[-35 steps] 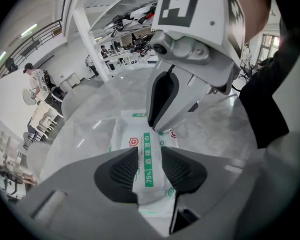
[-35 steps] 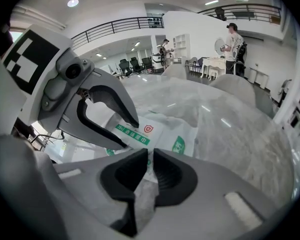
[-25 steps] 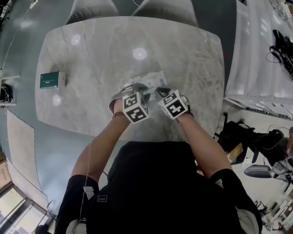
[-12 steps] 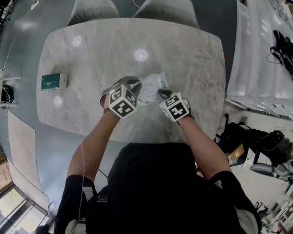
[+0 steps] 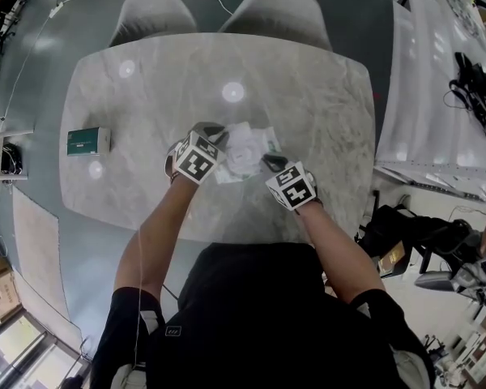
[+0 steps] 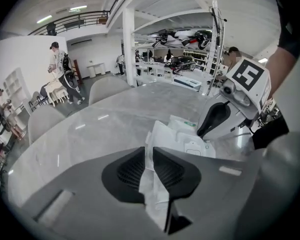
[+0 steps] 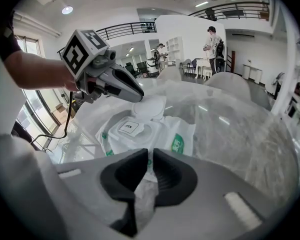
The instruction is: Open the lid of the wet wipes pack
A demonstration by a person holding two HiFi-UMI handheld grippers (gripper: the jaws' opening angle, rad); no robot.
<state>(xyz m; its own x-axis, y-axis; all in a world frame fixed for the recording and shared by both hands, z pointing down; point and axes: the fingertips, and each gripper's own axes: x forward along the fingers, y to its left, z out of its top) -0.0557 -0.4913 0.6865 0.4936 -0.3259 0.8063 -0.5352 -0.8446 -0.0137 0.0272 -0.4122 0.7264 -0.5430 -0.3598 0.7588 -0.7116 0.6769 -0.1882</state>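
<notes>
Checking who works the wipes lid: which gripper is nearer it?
Left. The left gripper, jaws just closing, clamps the raised lid; the right gripper pinches the near edge of the pack, short of the lid.

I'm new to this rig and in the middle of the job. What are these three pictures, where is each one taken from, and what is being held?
There is no robot arm here: a person holds a hand-held gripper in each hand. The head view comes from a camera on the person's head and looks down. The other two views ride on the grippers and look along their jaws. On the table lie a wipes pack and, far to the left, a green box. The right gripper is shut on the pack's crinkled end and steadies it. The left gripper has just been closing its jaws and pinches the lid, which stands raised off the pack.
</notes>
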